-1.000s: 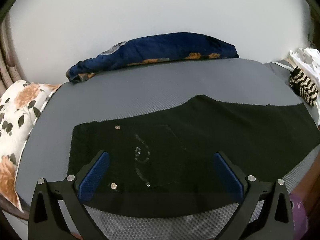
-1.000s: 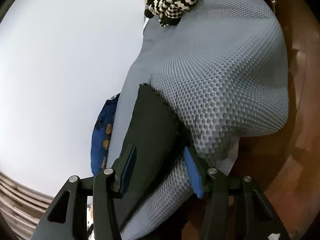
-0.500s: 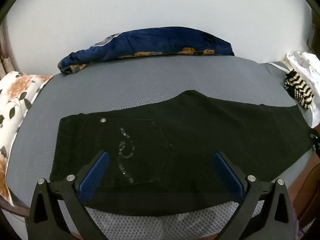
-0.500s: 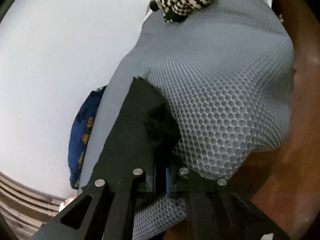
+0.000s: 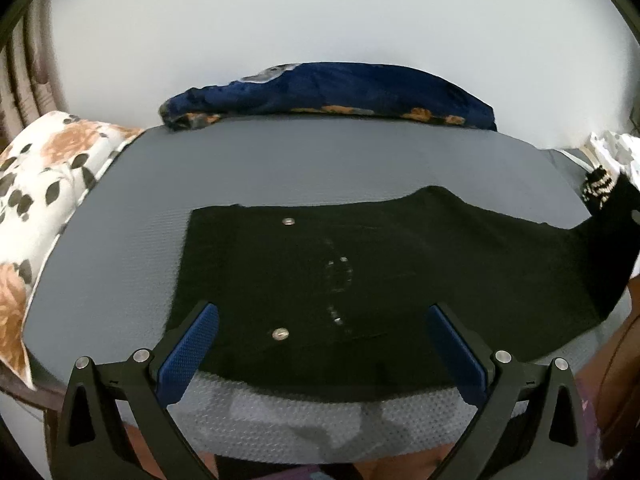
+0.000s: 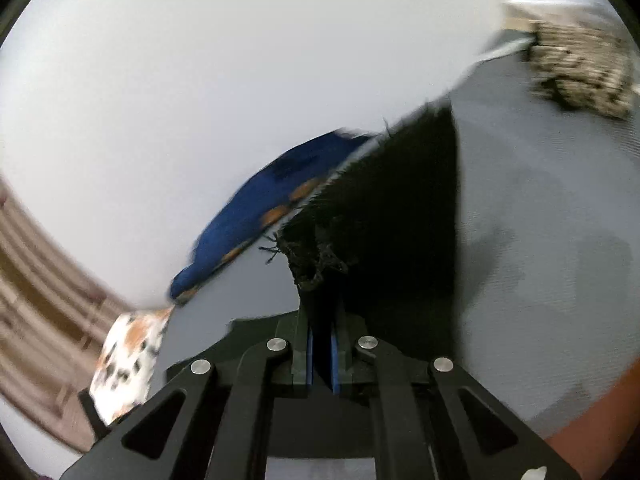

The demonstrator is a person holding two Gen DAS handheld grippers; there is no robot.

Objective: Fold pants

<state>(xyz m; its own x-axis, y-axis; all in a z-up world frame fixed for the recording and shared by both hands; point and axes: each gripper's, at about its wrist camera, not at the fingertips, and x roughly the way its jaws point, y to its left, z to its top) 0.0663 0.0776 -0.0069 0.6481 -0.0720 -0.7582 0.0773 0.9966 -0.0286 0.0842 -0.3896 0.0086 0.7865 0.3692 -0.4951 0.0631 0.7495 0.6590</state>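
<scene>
**Black pants on grey mattress, hem end lifted**

- Pants (image 5: 360, 280): black, lying flat across the grey mesh mattress (image 5: 280, 168), waistband to the left, legs running right. Two metal rivets and a faint stitched pocket motif face up. The far right leg end rises off the mattress. In the right wrist view the frayed hem (image 6: 316, 256) stands up from between the fingers.
- Left gripper (image 5: 320, 344): blue pads spread wide apart, holding nothing, poised over the near edge of the pants at the seat.
- Right gripper (image 6: 320, 356): pads drawn together, clamped on the hem of the pants, cloth hanging dark to its right.
- Blue blanket (image 5: 332, 96): bunched along the far edge of the mattress, against the white wall (image 5: 320, 20).
- Floral pillow (image 5: 36, 184): at the left end of the mattress.
- Striped knit (image 5: 598, 188): black and cream, at the far right corner, partly behind the raised leg. Blurred in the right wrist view.
</scene>
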